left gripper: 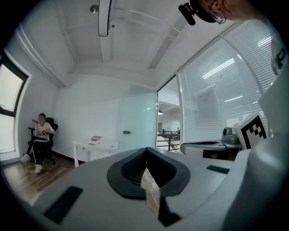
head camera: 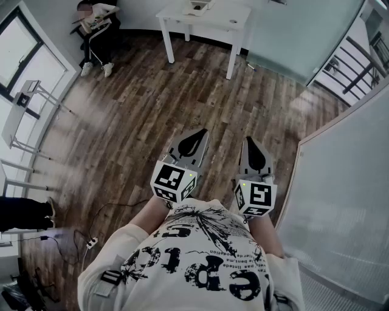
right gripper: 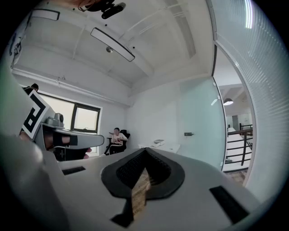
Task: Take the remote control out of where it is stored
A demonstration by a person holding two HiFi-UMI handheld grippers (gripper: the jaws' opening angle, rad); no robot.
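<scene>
Shut left gripper (head camera: 202, 132), shut right gripper (head camera: 250, 141): two; one white table (head camera: 228, 17).

A dark wood-plank floor (head camera: 152, 109) is seen, with a white worktop (head camera: 234, 24) stood at its far edge. A small white device (head camera: 197, 6) is set on the worktop, and a white power strip (head camera: 91, 243) is laid on the floor's near left.
</scene>
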